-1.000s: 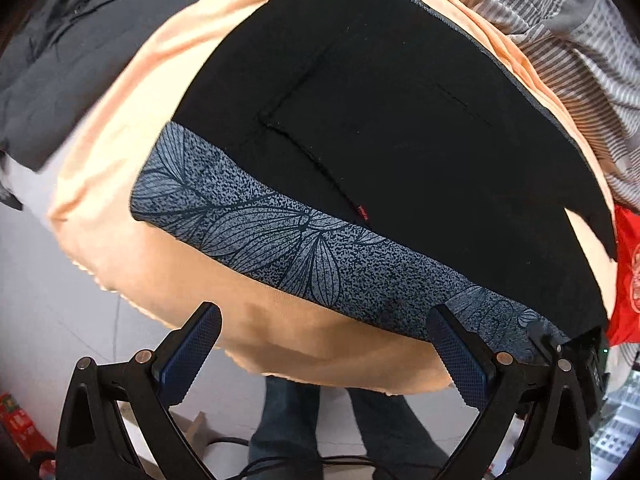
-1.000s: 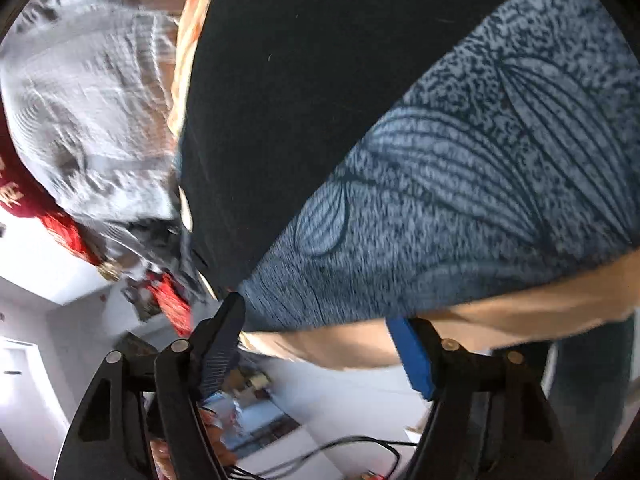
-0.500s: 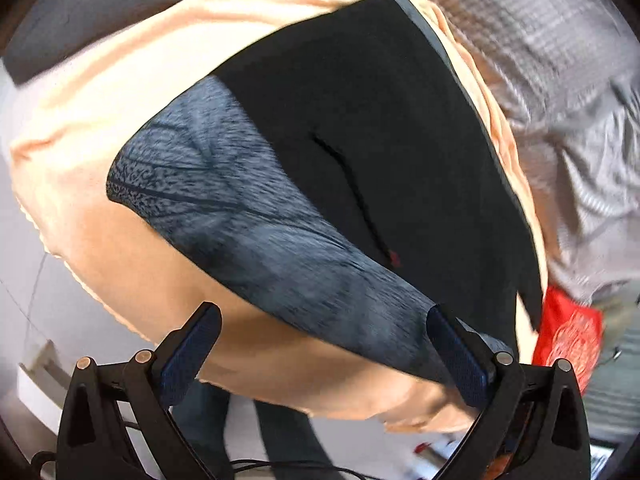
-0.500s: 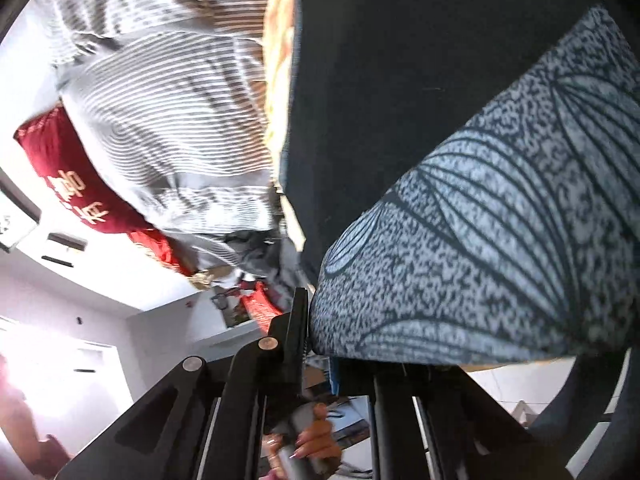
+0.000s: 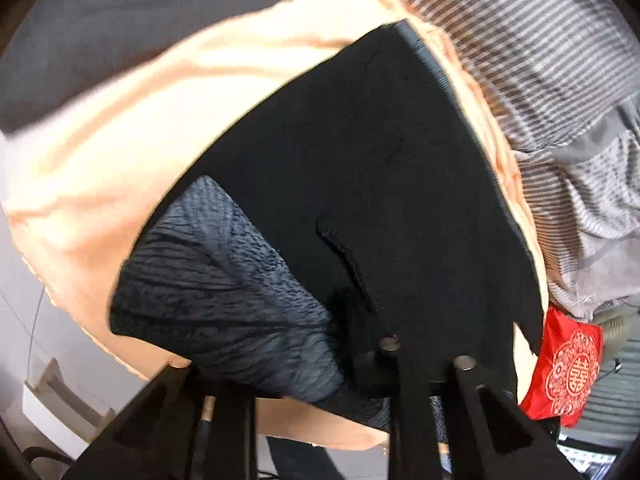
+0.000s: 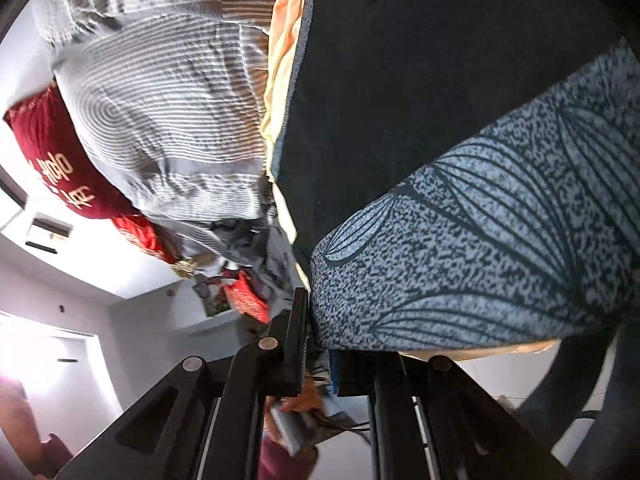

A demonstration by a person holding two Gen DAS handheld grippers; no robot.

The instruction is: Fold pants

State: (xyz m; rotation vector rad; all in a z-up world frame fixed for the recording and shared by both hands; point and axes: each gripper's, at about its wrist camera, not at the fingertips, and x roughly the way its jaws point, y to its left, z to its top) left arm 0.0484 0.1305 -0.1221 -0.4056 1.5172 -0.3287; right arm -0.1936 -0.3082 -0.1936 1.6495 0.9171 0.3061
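Observation:
The pants are black with a grey leaf-print band along the near edge. They lie flat on a peach cloth. My left gripper is shut on the printed band near its middle; the fingers are hidden under the fabric. In the right wrist view the pants fill the upper right, with the printed band nearest. My right gripper is shut on the band's corner at the edge of the pants.
A grey striped garment lies beyond the peach cloth and also shows in the right wrist view. A red embroidered cloth sits at the right. A dark grey garment lies at far left. White floor is below the edge.
Both grippers have gone from open to shut on the printed band: the right closed first, the left in the last half second. Both cameras moved closer to the pants' edge.

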